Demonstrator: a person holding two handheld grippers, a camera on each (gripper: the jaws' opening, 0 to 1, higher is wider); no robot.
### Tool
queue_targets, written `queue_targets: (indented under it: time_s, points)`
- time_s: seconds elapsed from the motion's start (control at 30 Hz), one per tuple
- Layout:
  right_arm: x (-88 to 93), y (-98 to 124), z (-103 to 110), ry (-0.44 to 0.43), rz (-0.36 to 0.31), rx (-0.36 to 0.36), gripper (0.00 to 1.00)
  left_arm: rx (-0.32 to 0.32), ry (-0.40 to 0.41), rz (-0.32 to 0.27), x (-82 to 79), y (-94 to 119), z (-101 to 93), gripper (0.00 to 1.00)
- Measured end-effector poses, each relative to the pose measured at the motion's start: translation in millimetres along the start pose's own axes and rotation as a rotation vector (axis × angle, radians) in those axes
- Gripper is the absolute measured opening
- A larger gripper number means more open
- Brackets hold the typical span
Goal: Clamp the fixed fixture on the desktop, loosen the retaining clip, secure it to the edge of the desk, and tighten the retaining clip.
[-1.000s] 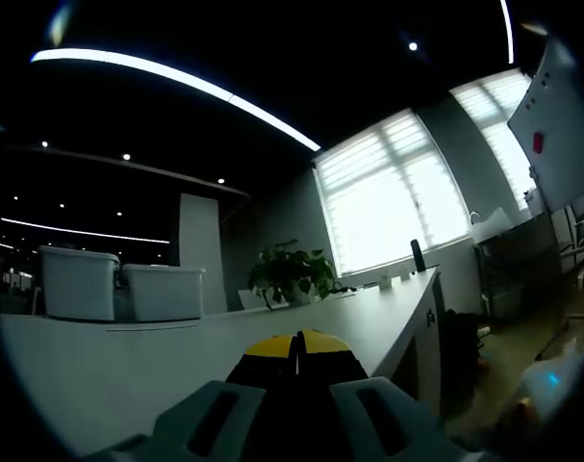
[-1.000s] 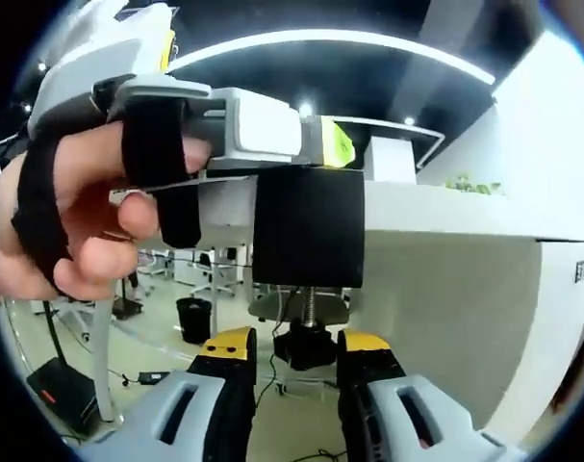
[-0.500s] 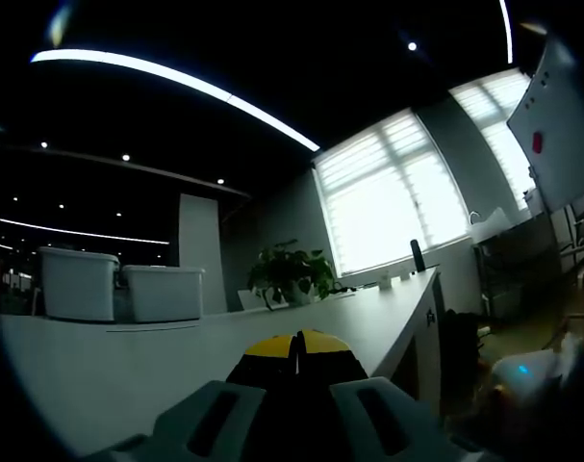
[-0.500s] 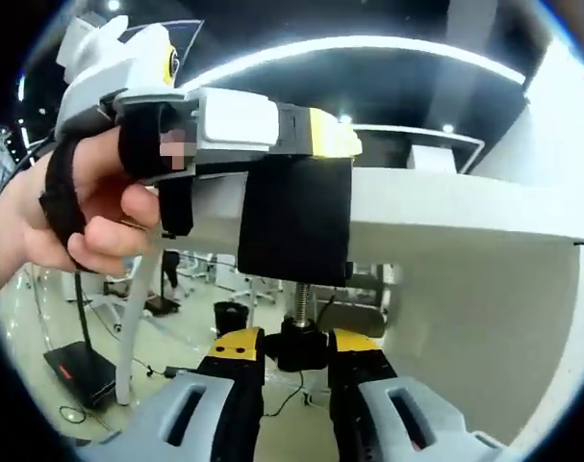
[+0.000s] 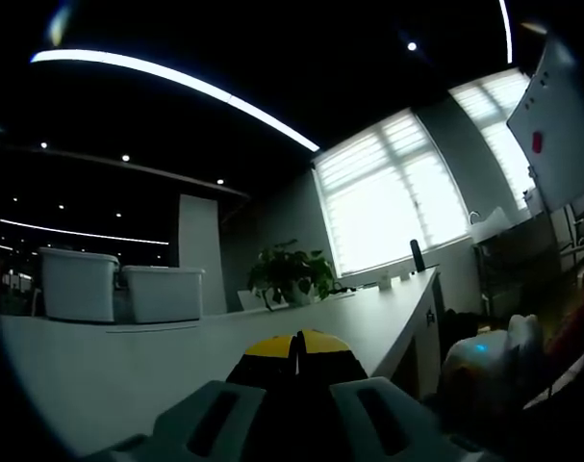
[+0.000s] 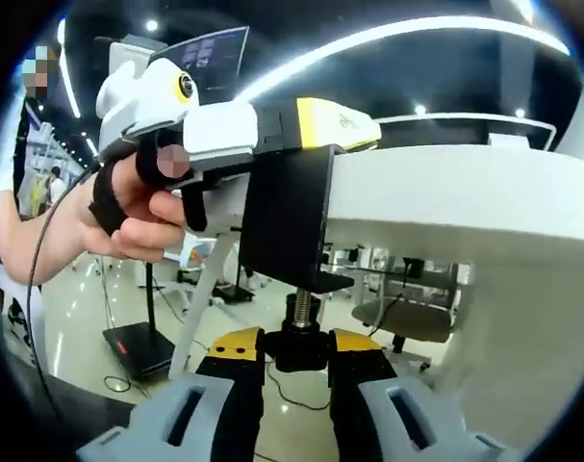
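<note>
A black clamp fixture (image 6: 284, 217) hangs on the edge of the white desk (image 6: 445, 207), its threaded screw (image 6: 300, 310) pointing down. My left gripper (image 6: 335, 120), white with yellow jaws and held by a hand, lies on the desk edge, shut over the fixture's top. In the left gripper view its yellow tips (image 5: 296, 344) meet over the desktop (image 5: 128, 371). My right gripper (image 6: 296, 348) is below the desk with both yellow jaws pressed against the black screw knob (image 6: 296, 346). The right gripper's white body (image 5: 484, 371) appears low beside the desk.
Two white bins (image 5: 118, 284) and a potted plant (image 5: 292, 274) stand at the desk's far side, before bright windows (image 5: 397, 197). A whiteboard (image 5: 561, 125) stands at the right. Under the desk are a slanted desk leg (image 6: 200, 308), chairs and floor cables.
The right gripper's jaws have narrowed from a wider gap onto the screw knob, and its view has swung round the desk edge. In the left gripper view the right gripper has risen into sight.
</note>
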State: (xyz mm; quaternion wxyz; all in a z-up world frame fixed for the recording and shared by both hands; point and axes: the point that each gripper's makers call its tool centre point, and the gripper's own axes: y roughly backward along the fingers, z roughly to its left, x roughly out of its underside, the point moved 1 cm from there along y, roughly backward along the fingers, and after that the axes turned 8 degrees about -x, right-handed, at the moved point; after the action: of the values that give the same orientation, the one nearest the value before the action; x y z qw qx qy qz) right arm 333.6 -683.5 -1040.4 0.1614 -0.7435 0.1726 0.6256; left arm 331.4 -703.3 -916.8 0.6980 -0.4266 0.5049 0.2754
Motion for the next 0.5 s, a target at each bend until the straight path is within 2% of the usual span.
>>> queue_targets:
  time_s: [0.2,0.33,0.5]
  points:
    - [4.2,-2.5,0.2,-0.029,-0.007,0.055,0.26,0.001,-0.019,-0.012,-1.3,1.4,-1.4,0.02]
    - [7.3,-4.2,0.4,-0.001,0.013,0.087,0.26,0.023,-0.054,0.006,-2.2,3.3,-6.3,0.09]
    - [8.1,-5.3,-2.0,0.001,0.016,0.112,0.27,0.114,-0.005,-0.024,-16.9,11.2,-21.4,0.09]
